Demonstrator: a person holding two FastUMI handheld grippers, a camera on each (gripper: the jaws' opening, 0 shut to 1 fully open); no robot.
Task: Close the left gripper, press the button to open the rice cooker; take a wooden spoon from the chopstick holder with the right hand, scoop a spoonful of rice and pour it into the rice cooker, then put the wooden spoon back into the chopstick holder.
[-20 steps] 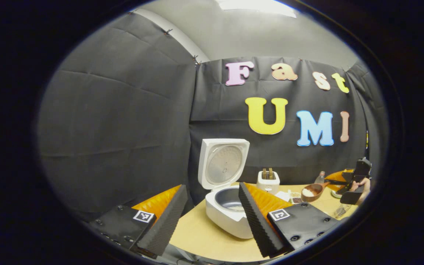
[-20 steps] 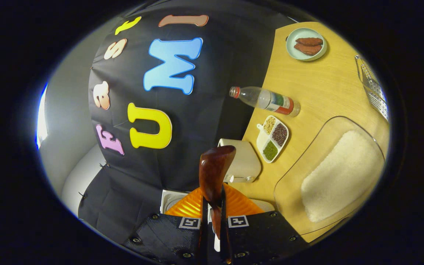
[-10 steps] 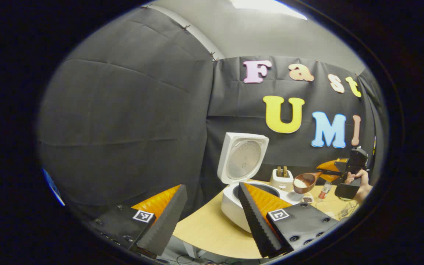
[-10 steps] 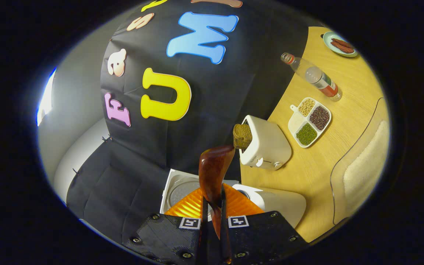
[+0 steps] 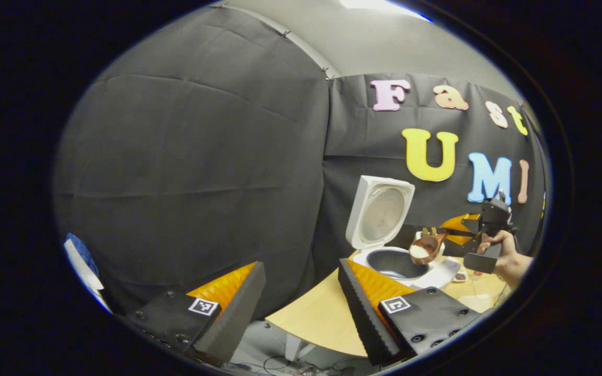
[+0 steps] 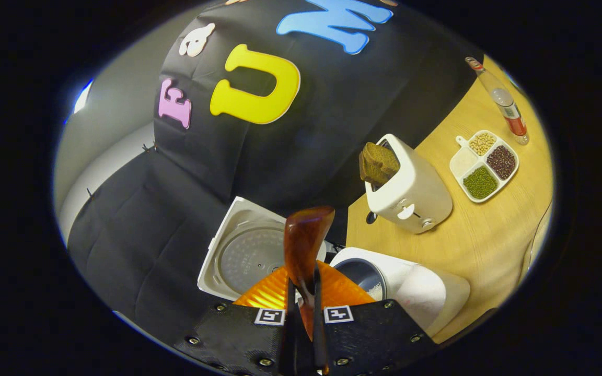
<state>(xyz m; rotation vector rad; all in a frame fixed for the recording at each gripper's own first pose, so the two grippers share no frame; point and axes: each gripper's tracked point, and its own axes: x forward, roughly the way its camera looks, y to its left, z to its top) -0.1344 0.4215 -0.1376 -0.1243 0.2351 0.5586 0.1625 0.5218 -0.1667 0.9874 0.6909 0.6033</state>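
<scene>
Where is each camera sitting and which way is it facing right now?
Left gripper view: rides the left gripper, jaws apart, facing the open cooker from across the table.
Right gripper view: rides the right gripper, jaws clamped on the spoon, looking down over the toaster.
Shared: cooker, spoon, table.

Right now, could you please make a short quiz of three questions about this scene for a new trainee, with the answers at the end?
1. True or false: the lid of the rice cooker is closed.
2. What does the right gripper hold? A) a bottle B) a wooden spoon C) a slice of toast
3. Fill in: in the left gripper view, the bowl of the spoon carries white ____ above the cooker's pot.

Key:
1. False; the lid stands open and upright.
2. B; both fingers press on the spoon's handle.
3. Rice.
</scene>
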